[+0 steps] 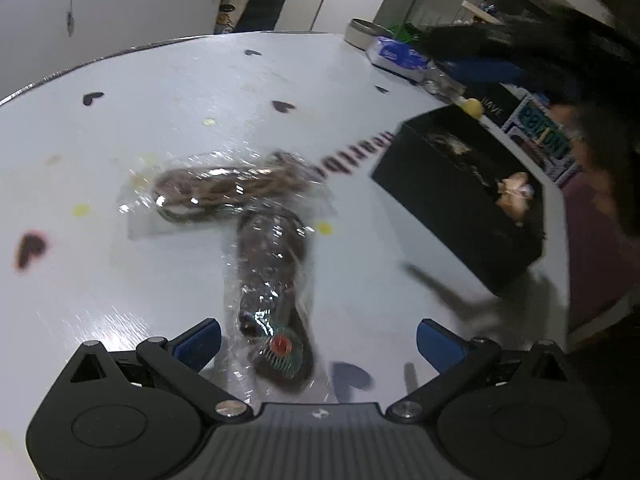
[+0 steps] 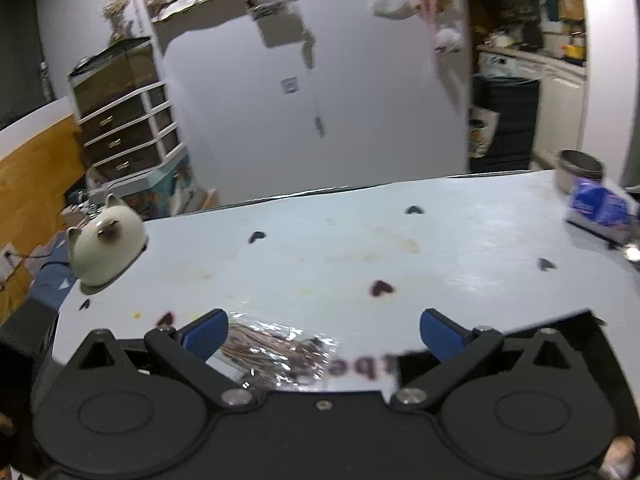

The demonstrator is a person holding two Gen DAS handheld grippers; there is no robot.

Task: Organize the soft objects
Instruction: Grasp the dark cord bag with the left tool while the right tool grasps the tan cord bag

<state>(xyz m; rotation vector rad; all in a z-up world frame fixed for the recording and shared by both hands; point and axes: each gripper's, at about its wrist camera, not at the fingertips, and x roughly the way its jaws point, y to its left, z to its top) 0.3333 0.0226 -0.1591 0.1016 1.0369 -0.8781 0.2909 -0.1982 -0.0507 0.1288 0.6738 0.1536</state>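
Observation:
Two brown soft toys wrapped in clear plastic lie on the pale table. The near one (image 1: pixel 272 284) points toward my left gripper (image 1: pixel 318 342), which is open with the toy's end between its blue fingertips. The far one (image 1: pixel 224 190) lies crosswise behind it. A black box (image 1: pixel 444 200) stands to the right, with a small pale item (image 1: pixel 516 196) inside. In the right wrist view my right gripper (image 2: pixel 322 332) is open and holds nothing; a wrapped brown toy (image 2: pixel 276 350) lies just under it, near the left finger. The black box's corner (image 2: pixel 568 332) shows at the right.
A cream cat-shaped ornament (image 2: pixel 106 244) sits at the table's left edge. A blue tissue pack (image 2: pixel 600 206) and a round tin (image 2: pixel 578 172) stand at the far right. A person's dark sleeve (image 1: pixel 560 52) reaches over the box. Heart stickers dot the table (image 2: pixel 360 248).

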